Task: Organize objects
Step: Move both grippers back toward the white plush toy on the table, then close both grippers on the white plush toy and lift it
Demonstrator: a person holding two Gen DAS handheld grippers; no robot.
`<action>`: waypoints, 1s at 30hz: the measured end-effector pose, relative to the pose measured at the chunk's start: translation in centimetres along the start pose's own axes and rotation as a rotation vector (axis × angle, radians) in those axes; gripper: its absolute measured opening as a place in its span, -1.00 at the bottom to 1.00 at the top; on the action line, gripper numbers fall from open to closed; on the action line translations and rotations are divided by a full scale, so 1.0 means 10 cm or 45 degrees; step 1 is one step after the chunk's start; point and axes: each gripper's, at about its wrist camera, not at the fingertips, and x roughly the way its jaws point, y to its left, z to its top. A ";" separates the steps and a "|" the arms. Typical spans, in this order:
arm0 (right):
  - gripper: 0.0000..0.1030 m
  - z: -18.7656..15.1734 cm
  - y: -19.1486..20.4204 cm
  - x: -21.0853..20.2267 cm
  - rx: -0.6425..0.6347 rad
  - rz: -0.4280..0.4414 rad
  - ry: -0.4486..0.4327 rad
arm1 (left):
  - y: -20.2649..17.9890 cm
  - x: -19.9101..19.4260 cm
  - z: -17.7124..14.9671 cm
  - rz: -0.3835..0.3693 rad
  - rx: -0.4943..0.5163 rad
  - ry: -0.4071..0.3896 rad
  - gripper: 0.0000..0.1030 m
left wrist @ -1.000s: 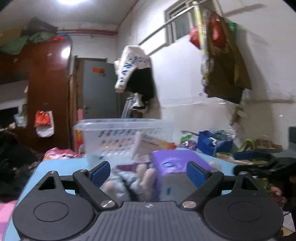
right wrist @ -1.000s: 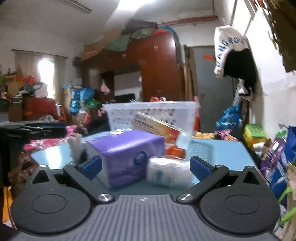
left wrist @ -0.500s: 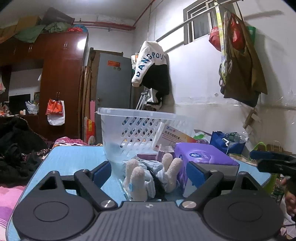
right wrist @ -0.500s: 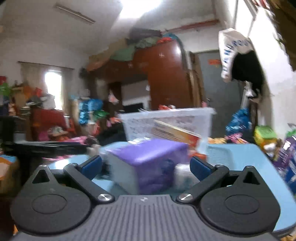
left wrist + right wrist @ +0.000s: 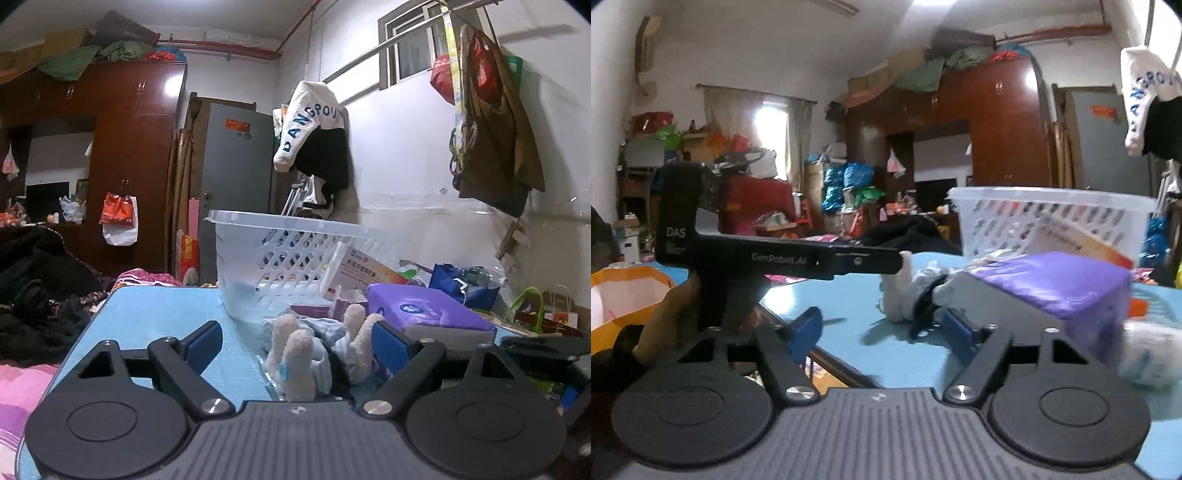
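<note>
A plush toy (image 5: 314,347) with beige limbs and pale blue clothes lies on the blue table (image 5: 155,317). My left gripper (image 5: 297,343) is open with the toy between its fingers. The toy also shows in the right wrist view (image 5: 916,288). A purple tissue pack (image 5: 424,314) lies right of it, in the right wrist view too (image 5: 1056,284). A white plastic basket (image 5: 288,254) stands tilted behind, with a white and orange box (image 5: 362,269) leaning on it. My right gripper (image 5: 882,332) is open and empty, low over the table, pointing at the toy.
The left gripper's black body (image 5: 783,254) and the hand holding it show at the left of the right wrist view. A white wrapped roll (image 5: 1148,354) lies by the tissue pack. Bags (image 5: 461,288) sit past the table's right edge. A wardrobe stands behind.
My left gripper has steadied and come closer around the plush toy. My right gripper has swung left, away from the tissue pack, so the left gripper and the toy now show ahead.
</note>
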 end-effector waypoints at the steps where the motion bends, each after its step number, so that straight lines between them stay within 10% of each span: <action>1: 0.27 -0.05 0.07 -0.01 -0.001 -0.003 0.006 | 0.02 0.00 0.00 0.004 -0.004 0.000 0.76; 8: -0.14 -0.06 0.03 -0.04 0.009 -0.173 0.002 | 0.07 0.03 -0.02 0.023 -0.013 0.011 0.76; 26: -0.15 0.05 0.02 0.06 0.048 -0.370 -0.038 | 0.05 0.09 -0.07 0.062 -0.009 0.011 0.72; 30: -0.15 0.12 0.01 0.12 0.065 -0.389 -0.034 | 0.04 0.17 -0.08 0.075 0.001 0.037 0.45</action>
